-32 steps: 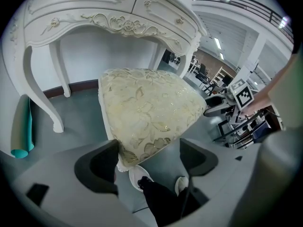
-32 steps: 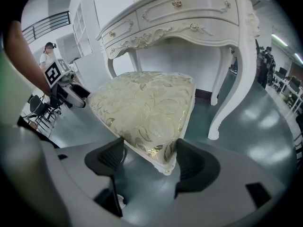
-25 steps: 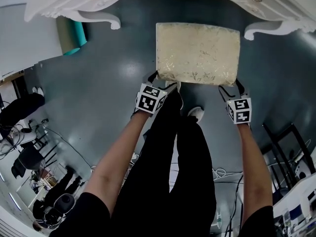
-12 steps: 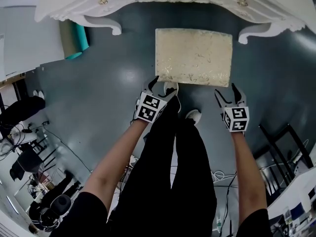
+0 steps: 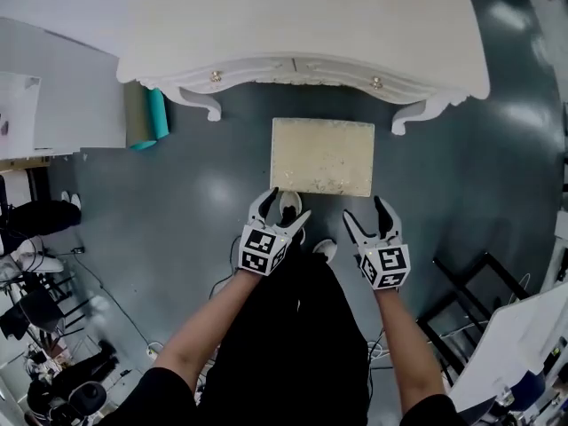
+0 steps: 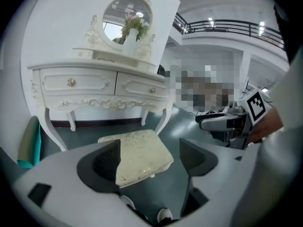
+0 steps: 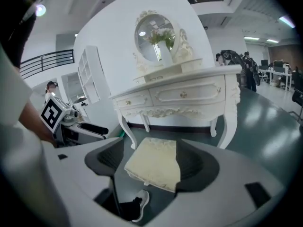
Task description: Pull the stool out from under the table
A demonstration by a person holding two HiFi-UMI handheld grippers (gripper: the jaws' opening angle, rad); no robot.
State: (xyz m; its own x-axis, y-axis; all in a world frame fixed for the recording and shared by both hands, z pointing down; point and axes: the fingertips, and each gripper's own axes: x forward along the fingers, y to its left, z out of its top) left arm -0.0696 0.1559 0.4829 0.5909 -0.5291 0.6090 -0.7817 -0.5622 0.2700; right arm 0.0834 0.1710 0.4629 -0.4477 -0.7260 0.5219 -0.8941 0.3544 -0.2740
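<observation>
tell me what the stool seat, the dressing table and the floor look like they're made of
The stool seat looks like padded cream fabric, brocade-like, with a faint woven leaf pattern and slight sheen. The dressing table seems white-painted wood or a moulded imitation: matte, carved scrolls, small gold knobs. The floor is smooth dark grey with soft glare, likely epoxy or polished concrete.

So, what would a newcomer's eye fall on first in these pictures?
Most striking is the ornate white dressing table at the top of the head view, with the cream cushioned stool standing on the dark floor just in front of it. Below the stool, the left gripper and right gripper hover with jaws apart, touching nothing.
</observation>
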